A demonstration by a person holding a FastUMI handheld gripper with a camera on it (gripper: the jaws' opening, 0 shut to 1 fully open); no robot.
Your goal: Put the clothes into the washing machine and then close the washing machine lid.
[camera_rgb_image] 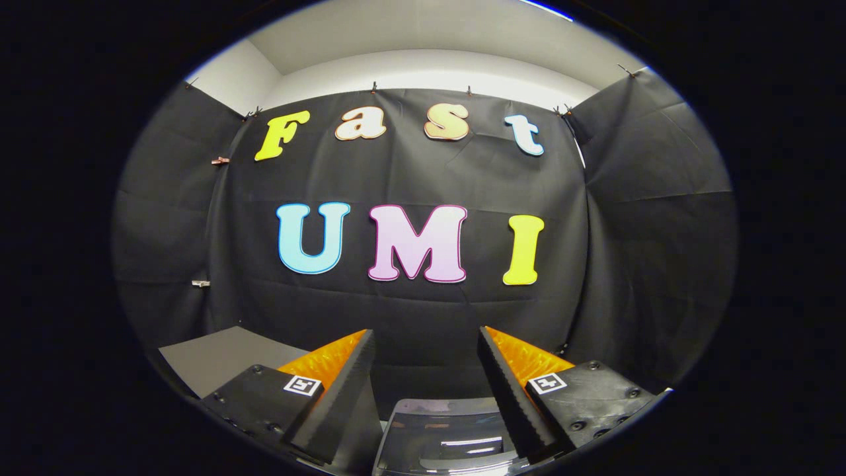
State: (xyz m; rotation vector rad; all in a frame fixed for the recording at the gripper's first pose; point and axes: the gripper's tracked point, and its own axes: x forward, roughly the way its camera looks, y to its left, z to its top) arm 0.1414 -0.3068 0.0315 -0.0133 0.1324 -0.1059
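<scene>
We see the claw [426,347] with its fingers spread apart, gripping nothing. The washing machine's glossy lid [443,436] lies low between them, before the black cloth wall [423,311].

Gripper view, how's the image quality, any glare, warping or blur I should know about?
Gripper view: fisheye warping bows the black cloth wall and the white ceiling edge; light streaks glare off the glossy washer lid between the open gripper fingers; the cloth is evenly lit with soft creases; focus is sharp, no motion blur.
</scene>
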